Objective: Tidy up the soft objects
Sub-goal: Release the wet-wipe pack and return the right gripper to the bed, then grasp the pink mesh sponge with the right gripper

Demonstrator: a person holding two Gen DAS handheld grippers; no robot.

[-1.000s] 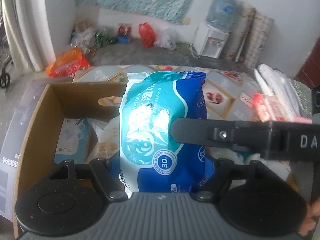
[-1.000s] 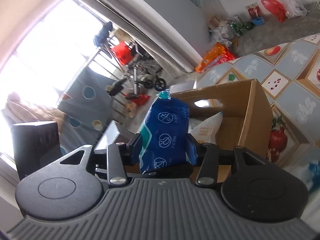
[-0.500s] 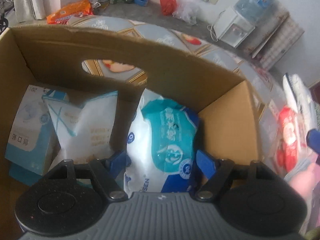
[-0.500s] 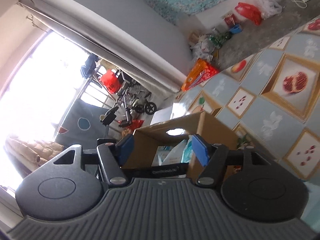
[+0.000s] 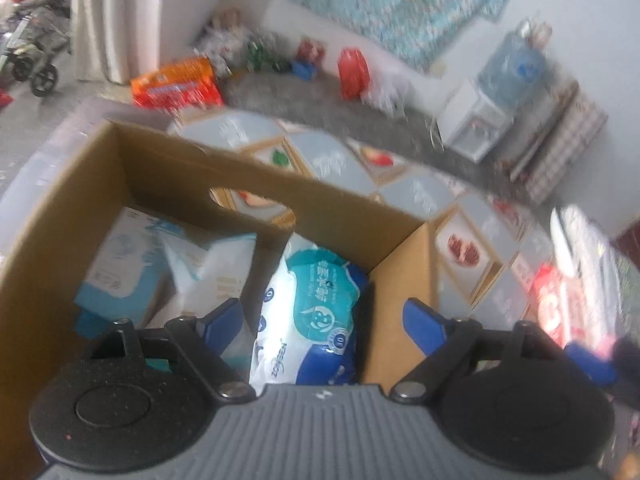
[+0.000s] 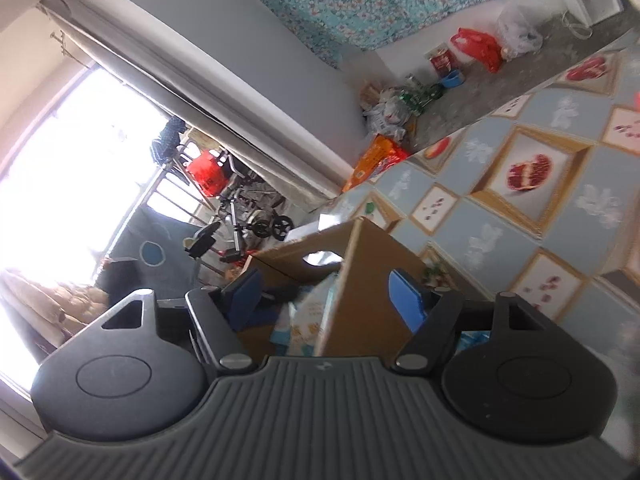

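Glossy tablecloth (image 5: 416,196), printed with fruit tiles, covers the work surface. Left gripper (image 5: 324,320): jaws have just been opening, now spread, pads clear of the crinkly blue-white wipes pack (image 5: 312,316), which stands between them in the corrugated cardboard box (image 5: 64,216)'s 3 o'clock corner. Right gripper (image 6: 332,296): jaws also just opened, spread, pinching nothing. At 9 o'clock in the box, 1 white pouch (image 5: 212,276).

Wipes pack (image 5: 316,312) in cardboard box (image 5: 332,208), right of tissue packs (image 5: 208,276).
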